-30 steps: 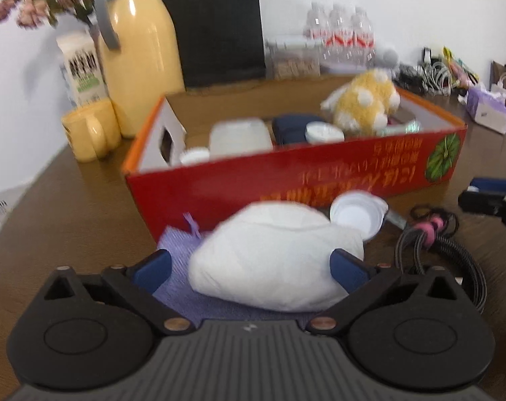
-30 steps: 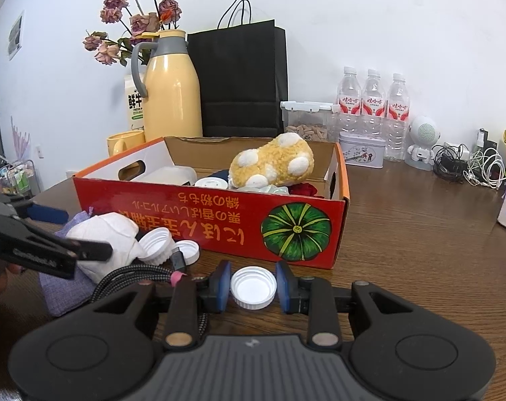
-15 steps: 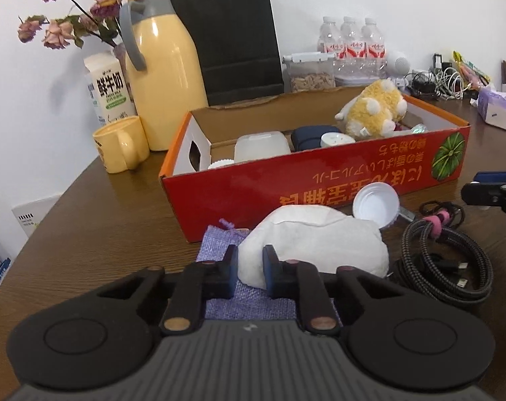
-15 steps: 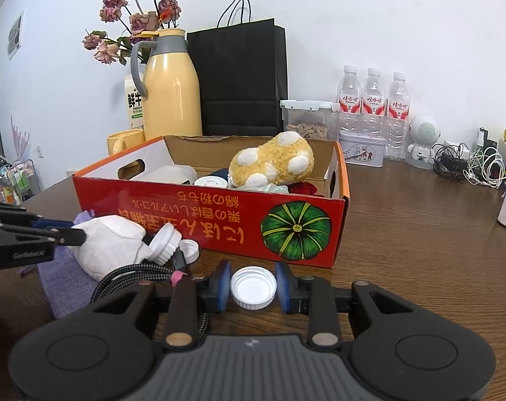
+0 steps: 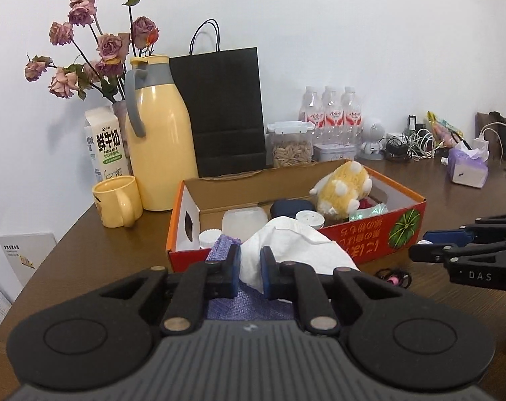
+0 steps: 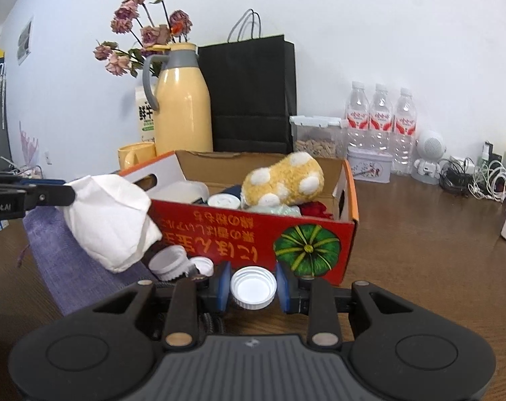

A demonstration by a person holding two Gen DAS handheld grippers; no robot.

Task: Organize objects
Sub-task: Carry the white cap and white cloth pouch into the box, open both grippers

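Left tongs (image 5: pixel 250 273) pinch crumpled white cloth pouch (image 5: pixel 286 250), lifted off table.

**Left tool closes on the white mask and lifts it off the table**

A second ago the left tool (image 5: pixel 250 274) stands wide open around the white face mask (image 5: pixel 296 247), which lies on the purple cloth pouch (image 6: pixel 65 250) in front of the red cardboard box (image 5: pixel 370 234). Now its pads pinch a fold at the mask's edge. In the right wrist view the mask (image 6: pixel 109 220) hangs from the tool, clear of the pouch, at the height of the box's rim. From the left wrist view the box sits lower and its inside shows more fully.
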